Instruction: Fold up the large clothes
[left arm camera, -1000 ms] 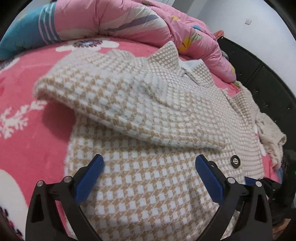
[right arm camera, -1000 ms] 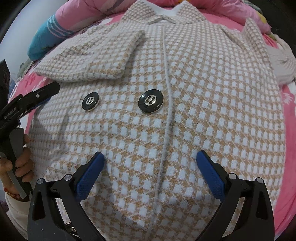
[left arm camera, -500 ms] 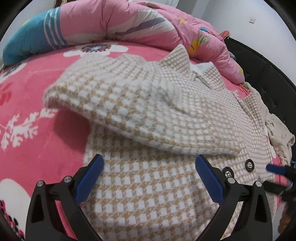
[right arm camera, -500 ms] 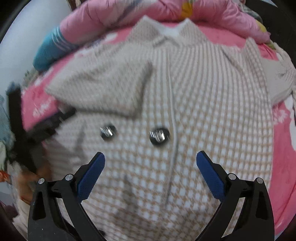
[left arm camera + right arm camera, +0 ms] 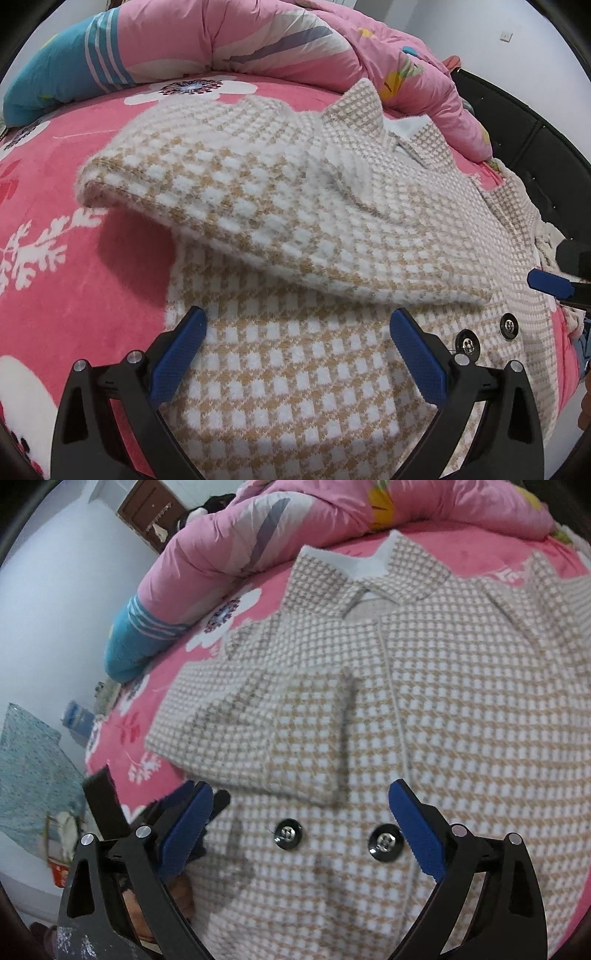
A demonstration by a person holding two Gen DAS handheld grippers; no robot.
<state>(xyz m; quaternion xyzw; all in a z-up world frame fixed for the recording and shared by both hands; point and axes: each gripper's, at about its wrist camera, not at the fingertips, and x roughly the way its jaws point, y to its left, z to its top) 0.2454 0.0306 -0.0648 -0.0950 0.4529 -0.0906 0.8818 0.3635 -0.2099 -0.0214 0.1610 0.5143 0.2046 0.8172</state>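
Observation:
A tan-and-white checked coat [image 5: 295,369] [image 5: 461,709] lies face up on the pink bed, collar far away. Its one sleeve [image 5: 258,206] [image 5: 266,731] is folded across the chest, and two black buttons [image 5: 290,833] sit below the cuff. My left gripper [image 5: 295,347] hovers open over the coat's lower left side, holding nothing. My right gripper [image 5: 301,827] is open above the buttons, also with nothing in it. In the left wrist view the right gripper's blue fingertip [image 5: 550,284] shows at the right edge.
A pink flowered blanket [image 5: 74,184] covers the bed. A bundled pink and blue quilt [image 5: 221,40] [image 5: 258,535] lies along the far side. A black bed frame [image 5: 535,147] runs on the right. A whitish knit garment [image 5: 546,240] lies beside the coat.
Both grippers have pulled back and up from the coat, so more of it and the bed shows. The sleeve stays folded across the chest. Both stay open.

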